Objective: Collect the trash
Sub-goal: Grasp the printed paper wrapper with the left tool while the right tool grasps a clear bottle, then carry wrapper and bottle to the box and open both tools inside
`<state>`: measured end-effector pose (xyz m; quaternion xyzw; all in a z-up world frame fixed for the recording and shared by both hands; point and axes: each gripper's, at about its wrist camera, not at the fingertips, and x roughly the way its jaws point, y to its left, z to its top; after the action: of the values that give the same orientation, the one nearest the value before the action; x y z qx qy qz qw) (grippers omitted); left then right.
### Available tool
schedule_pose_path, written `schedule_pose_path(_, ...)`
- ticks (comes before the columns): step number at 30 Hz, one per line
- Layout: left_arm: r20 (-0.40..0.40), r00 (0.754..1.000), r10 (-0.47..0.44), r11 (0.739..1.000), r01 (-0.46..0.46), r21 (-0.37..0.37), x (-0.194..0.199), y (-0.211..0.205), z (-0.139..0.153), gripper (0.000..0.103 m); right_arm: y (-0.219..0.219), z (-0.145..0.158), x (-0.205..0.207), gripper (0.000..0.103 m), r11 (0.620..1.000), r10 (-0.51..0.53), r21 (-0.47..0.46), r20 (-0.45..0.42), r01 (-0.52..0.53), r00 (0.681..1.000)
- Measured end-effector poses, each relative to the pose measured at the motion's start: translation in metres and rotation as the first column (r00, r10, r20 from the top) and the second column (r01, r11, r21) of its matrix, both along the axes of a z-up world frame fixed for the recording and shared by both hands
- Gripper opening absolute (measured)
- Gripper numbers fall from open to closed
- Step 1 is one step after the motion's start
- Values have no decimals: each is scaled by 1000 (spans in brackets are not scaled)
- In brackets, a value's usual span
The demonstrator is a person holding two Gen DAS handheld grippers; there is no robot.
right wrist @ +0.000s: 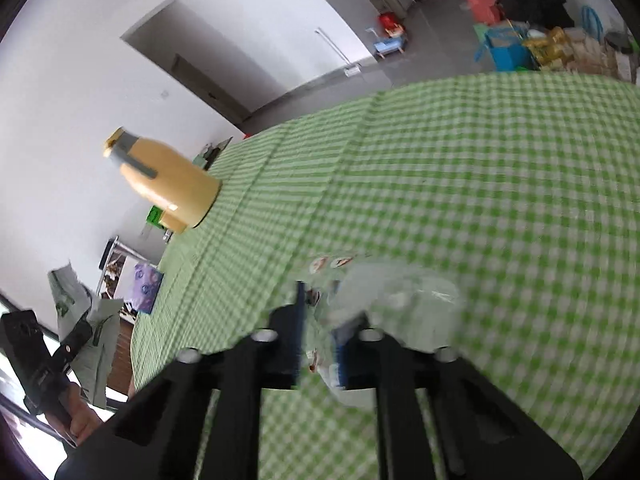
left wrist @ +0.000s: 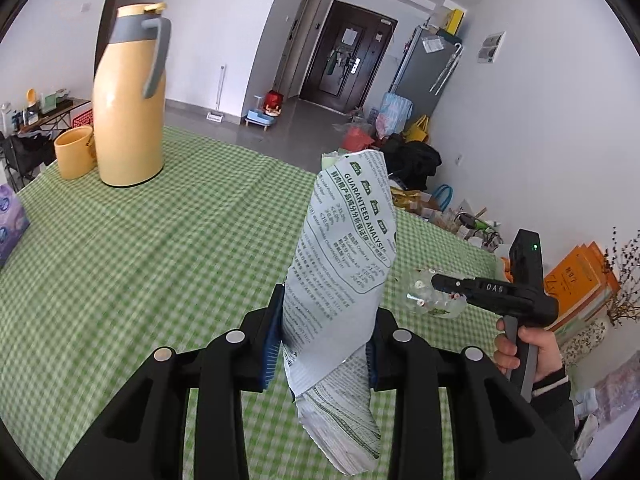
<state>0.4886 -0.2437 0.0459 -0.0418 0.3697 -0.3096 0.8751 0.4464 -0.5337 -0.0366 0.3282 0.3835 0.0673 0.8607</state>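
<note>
My left gripper (left wrist: 324, 336) is shut on a pale printed food pouch (left wrist: 340, 264) that stands upright between its fingers above the green checked tablecloth (left wrist: 160, 248). The pouch also shows at the left edge of the right wrist view (right wrist: 88, 320). My right gripper (right wrist: 320, 344) is shut on a crumpled clear plastic wrapper (right wrist: 392, 304) and holds it above the cloth. In the left wrist view the right gripper (left wrist: 436, 284) is at the right with the wrapper (left wrist: 432, 300) at its tip.
A yellow thermos jug (left wrist: 128, 100) and a yellow cup (left wrist: 74, 152) stand at the table's far left. A purple tissue pack (left wrist: 10, 224) lies at the left edge. Bags and boxes (left wrist: 400, 148) crowd the floor beyond the table.
</note>
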Motion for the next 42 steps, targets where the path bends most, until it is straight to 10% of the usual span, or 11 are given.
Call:
schedule_pose_path(10, 97, 992, 78, 996, -81, 26, -44, 44, 23, 30, 98, 56, -74, 2, 918, -133, -371, 45, 140, 990)
schedule_pose_path(22, 333, 928, 166, 984, -178, 6, -115, 98, 52, 31, 184, 119, -119, 2, 764, -136, -575, 298, 292, 945)
schedule_pose_path(34, 383, 864, 327, 938, -346, -20, -123, 196, 57, 31, 259, 122, -85, 2, 816, 21, -557, 293, 152, 956)
schedule_pose_path(38, 359, 833, 421, 899, -435, -44, -135, 269, 46, 31, 328, 107, -52, 2, 846, 191, -532, 261, -24, 946)
schedule_pose_path(42, 319, 758, 569, 806, -590, -37, -153, 359, 29, 31, 416, 92, -17, 2, 848, 361, -483, 223, -218, 906)
